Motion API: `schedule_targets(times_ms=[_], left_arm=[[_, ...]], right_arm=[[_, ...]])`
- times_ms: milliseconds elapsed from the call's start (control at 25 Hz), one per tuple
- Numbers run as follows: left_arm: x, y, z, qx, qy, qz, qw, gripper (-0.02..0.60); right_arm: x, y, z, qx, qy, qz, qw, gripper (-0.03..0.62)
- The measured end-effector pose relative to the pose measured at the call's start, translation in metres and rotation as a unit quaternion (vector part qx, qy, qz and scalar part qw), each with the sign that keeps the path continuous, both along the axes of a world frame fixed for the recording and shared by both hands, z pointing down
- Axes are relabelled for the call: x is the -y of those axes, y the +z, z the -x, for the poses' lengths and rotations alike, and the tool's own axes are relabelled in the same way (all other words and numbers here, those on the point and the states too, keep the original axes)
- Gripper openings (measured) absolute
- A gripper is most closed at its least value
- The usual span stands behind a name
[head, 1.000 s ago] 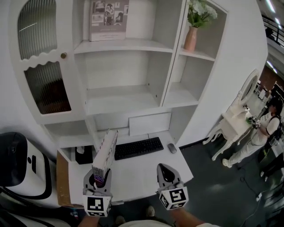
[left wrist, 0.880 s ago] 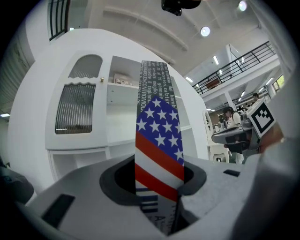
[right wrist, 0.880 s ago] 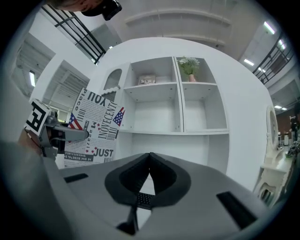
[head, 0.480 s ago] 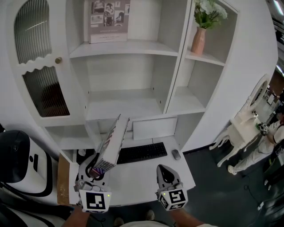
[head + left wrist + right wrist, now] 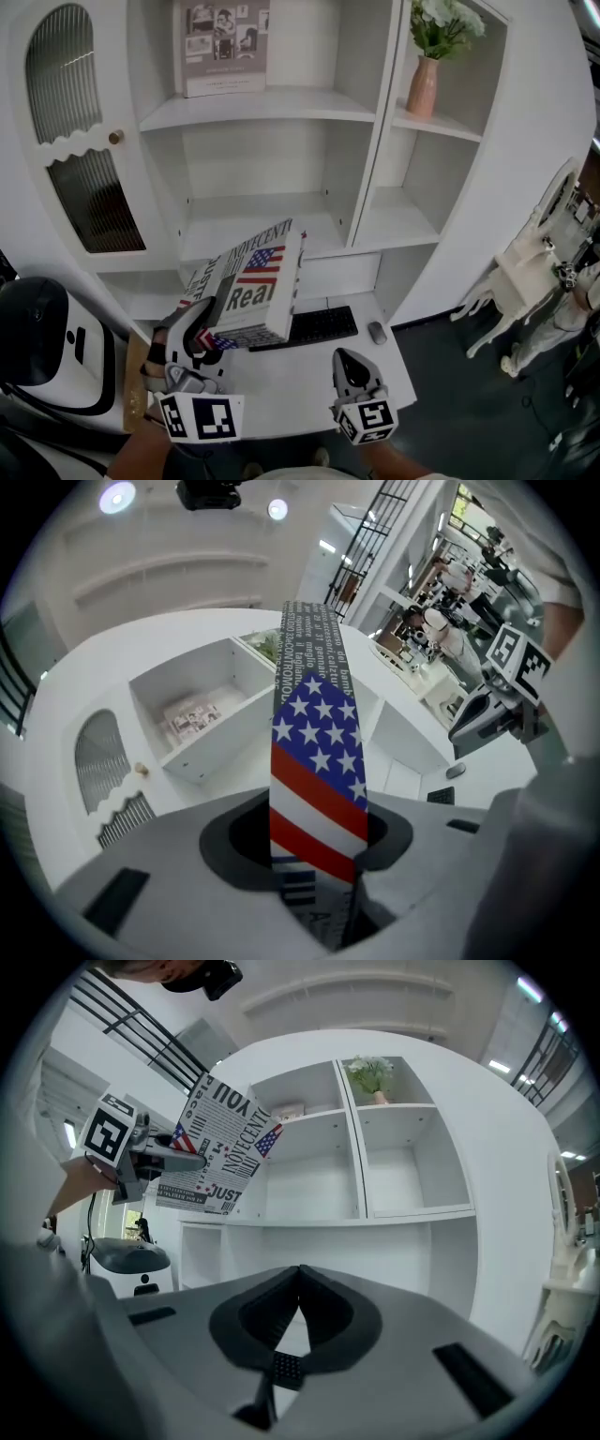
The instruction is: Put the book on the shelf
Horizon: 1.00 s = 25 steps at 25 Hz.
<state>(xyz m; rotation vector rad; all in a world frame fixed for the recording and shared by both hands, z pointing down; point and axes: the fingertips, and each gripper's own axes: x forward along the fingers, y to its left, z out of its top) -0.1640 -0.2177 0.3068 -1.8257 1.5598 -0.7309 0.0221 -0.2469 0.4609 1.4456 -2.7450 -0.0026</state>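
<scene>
I find the middle compartment (image 5: 253, 225) of the shelf unit (image 5: 368, 141) bare and open at its front, with an upright on each side. The shelf above is partly taken: a printed picture board (image 5: 223, 47) leans at its back left, with room to its right. In the right column a vase of flowers (image 5: 422, 82) stands on the upper shelf, and the compartment below (image 5: 398, 211) is free. A ribbed-glass door (image 5: 94, 197) closes the left column. On the desk (image 5: 291, 375), a keyboard (image 5: 323, 325) and mouse (image 5: 377, 332) lie along the back edge; my front edge is bare.

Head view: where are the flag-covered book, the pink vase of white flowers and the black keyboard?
flag-covered book (image 5: 258, 292): head view, on its front cover.
pink vase (image 5: 423, 86): head view, on its body.
black keyboard (image 5: 326, 326): head view, on its exposed keys.
</scene>
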Motion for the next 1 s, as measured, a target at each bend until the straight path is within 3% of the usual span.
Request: schedule_targets(times_ms=[160, 400, 1000], left_arm=[[0.012, -0.007, -0.002, 0.078, -0.022, 0.002, 0.9967, 0.155], [0.027, -0.014, -0.006, 0.14, -0.044, 0.014, 0.989, 0.155], [0.083, -0.007, -0.018, 0.239, -0.062, 0.08, 0.9657, 0.155]], right_arm=[[0.004, 0.002, -0.004, 0.003, -0.002, 0.001, 1.0, 0.003], [0.01, 0.002, -0.015, 0.008, -0.001, 0.003, 1.0, 0.003], [0.023, 0.008, -0.043, 0.015, 0.008, 0.008, 1.0, 0.003]])
